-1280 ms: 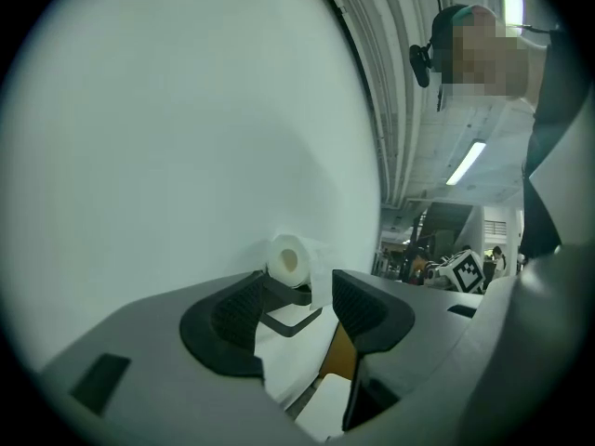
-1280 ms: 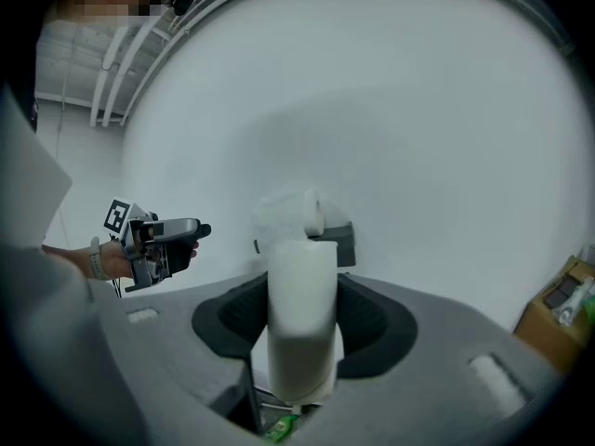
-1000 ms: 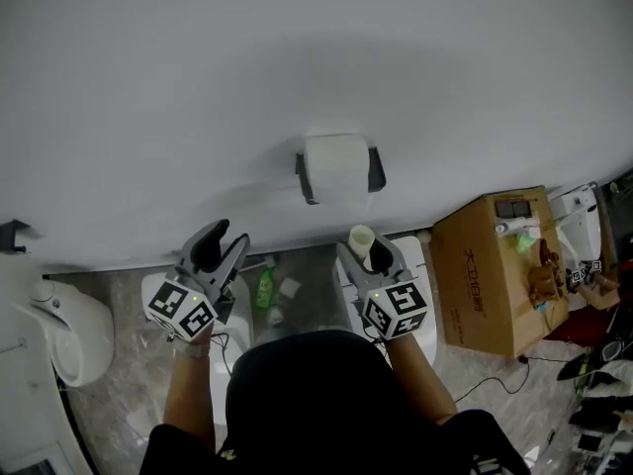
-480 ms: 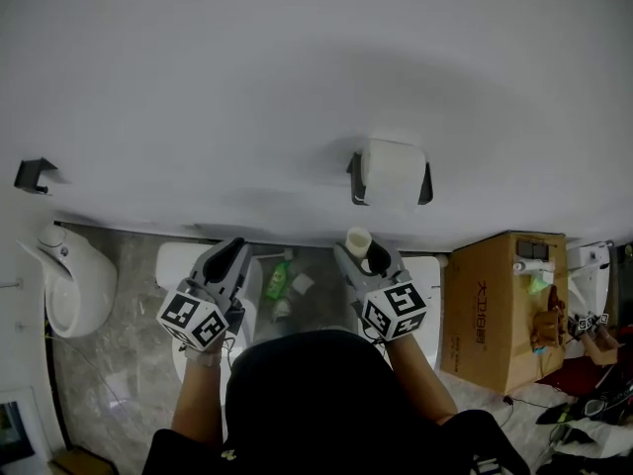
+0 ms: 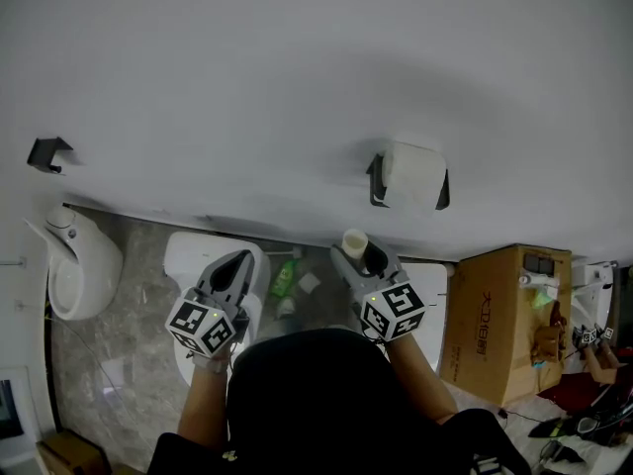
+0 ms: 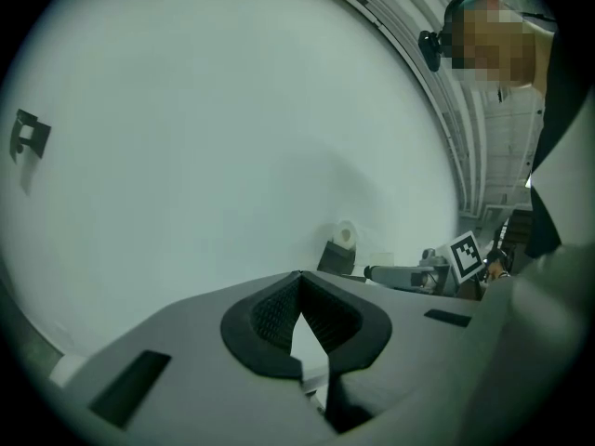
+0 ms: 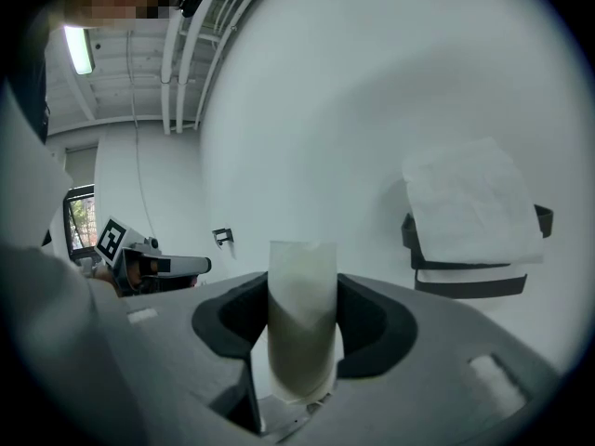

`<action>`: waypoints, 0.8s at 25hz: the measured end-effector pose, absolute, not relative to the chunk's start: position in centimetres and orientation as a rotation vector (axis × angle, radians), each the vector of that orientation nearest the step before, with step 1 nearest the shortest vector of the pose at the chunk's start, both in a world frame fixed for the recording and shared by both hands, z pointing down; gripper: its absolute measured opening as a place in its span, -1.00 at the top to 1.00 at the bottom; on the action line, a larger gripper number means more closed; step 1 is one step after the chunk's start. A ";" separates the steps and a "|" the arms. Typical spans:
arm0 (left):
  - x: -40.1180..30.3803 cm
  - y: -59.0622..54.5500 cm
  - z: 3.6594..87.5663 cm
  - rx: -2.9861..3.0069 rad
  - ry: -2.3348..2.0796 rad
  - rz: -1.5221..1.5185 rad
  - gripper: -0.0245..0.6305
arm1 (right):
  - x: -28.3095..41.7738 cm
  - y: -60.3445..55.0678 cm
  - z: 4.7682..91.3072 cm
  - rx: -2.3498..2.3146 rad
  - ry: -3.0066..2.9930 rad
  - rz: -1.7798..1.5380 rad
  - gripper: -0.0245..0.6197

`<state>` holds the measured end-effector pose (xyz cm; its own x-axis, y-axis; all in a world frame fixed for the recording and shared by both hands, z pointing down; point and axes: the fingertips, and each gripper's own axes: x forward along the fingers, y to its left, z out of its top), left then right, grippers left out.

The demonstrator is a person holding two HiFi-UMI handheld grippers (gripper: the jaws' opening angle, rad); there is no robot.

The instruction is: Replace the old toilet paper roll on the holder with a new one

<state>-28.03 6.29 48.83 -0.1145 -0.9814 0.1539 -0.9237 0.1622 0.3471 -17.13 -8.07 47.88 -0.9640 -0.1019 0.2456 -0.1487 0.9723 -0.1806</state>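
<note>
While the right claw (image 5: pixel 360 255) is clamped on a bare cardboard tube (image 7: pixel 302 286), that tube stands upright between the pads, its long axis running up and down and its open end facing up toward the head camera. It is held in front of the white wall, lower than the holder and well apart from it. The full toilet paper roll (image 5: pixel 413 174) sits on the black holder (image 5: pixel 375 182) fixed to that wall. Its long axis lies level along the wall between the holder's two dark ends, and a sheet hangs down its front. The left claw (image 5: pixel 235 261) has its jaws pressed together with nothing between them and points toward the wall. A brown cardboard box (image 5: pixel 495 315) on the floor at the right carries dark print on its side, too small to read. A green bottle (image 5: pixel 284 279) lies between the claws, its label also unreadable.
</note>
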 end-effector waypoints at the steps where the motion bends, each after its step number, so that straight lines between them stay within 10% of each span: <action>1: -28.1 6.4 48.8 1.818 -2.113 -0.217 0.88 | -17.2 -7.9 47.9 0.180 -2.885 0.289 0.32; 20: -27.6 7.1 48.9 1.808 -2.129 -0.175 0.88 | -17.5 -6.9 48.1 0.134 -2.879 0.247 0.32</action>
<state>-27.56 7.13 48.90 -0.1310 -0.9754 0.1775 -0.9333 0.1817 0.3097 -17.46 -6.85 48.06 -0.9650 -0.0696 0.2528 -0.1116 0.9815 -0.1558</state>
